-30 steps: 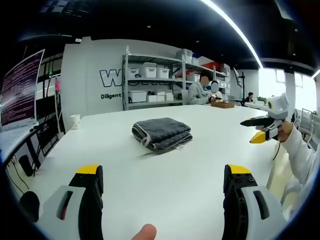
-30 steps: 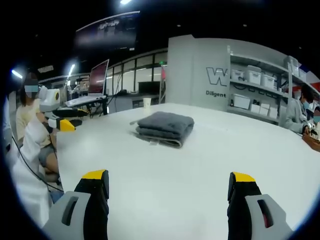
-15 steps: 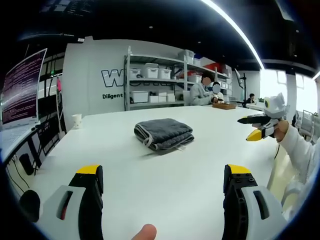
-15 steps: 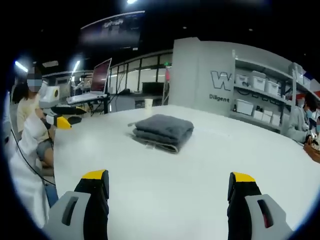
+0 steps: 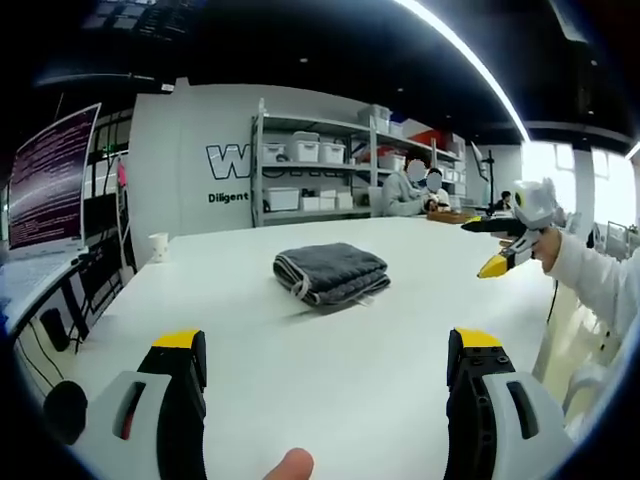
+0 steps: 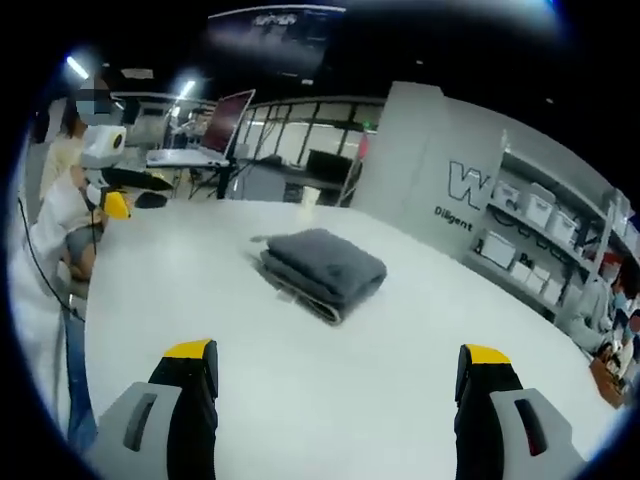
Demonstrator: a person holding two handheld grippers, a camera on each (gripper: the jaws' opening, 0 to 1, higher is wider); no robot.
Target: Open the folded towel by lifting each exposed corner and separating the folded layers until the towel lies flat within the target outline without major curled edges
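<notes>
Both cameras swung since a second ago; folded towel point(image 5: 331, 274) unmoved, still untouched at mid-table.

Left to right, left gripper view: paper cup point(image 5: 158, 246) near the far table point(image 5: 300, 370) edge; wall lettering reading "W…" over "Diligent" point(image 5: 228, 197), rest hidden behind shelving point(image 5: 315, 180); towel squarely folded, exposed layered edges facing the camera, a judged start point for corner lifting; right gripper point(image 5: 497, 245) held aloft, clear of the table, prongs apart. Left gripper point(image 5: 327, 345): jaws spread wide, nothing between. Right gripper view: left gripper point(image 6: 122, 195) far left; own jaws likewise wide, empty. No target outline legible.
</notes>
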